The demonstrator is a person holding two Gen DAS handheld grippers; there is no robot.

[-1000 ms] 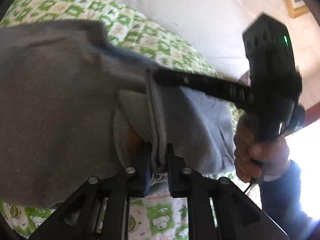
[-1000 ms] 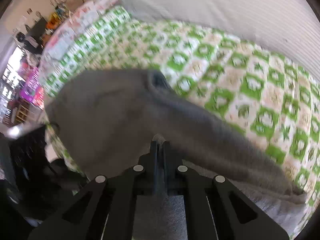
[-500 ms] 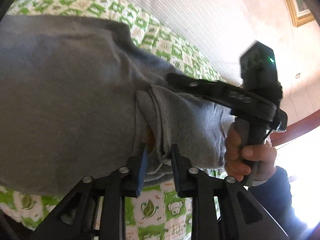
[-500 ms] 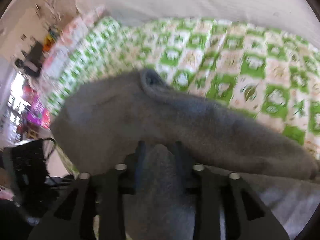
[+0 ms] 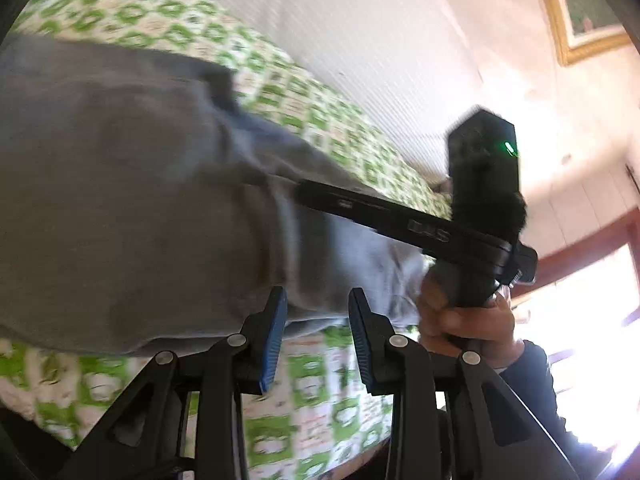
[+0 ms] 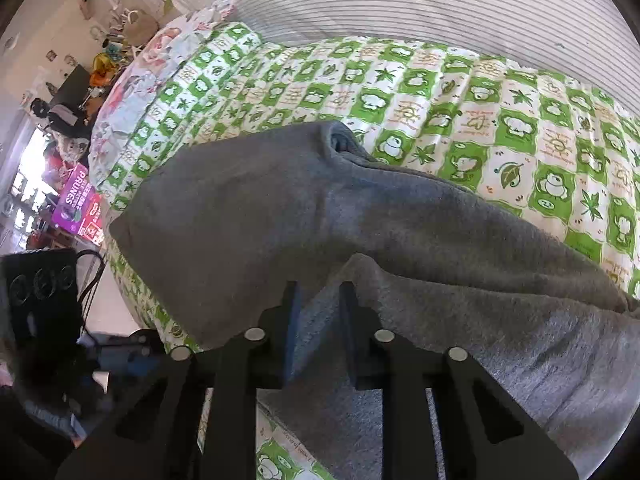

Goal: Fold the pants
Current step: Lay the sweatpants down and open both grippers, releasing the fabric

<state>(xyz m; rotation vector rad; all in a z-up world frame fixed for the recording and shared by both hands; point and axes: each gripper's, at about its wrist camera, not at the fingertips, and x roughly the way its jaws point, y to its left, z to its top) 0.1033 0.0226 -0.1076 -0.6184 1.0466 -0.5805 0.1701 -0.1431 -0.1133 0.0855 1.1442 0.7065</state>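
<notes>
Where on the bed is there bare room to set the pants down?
Free: the green checked bedspread between the grey pants and the striped pillow. A narrower strip lies at the near edge below the pants. Crowded: the near side, where the pants spread and both tools work.

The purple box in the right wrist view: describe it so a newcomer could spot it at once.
Start at the bed with the green-and-white checked cover where the grey pants lie. Look past its far left edge, below the floral pillow. The purple box stands there, the only thing with large white letters reading PRUNES.
</notes>
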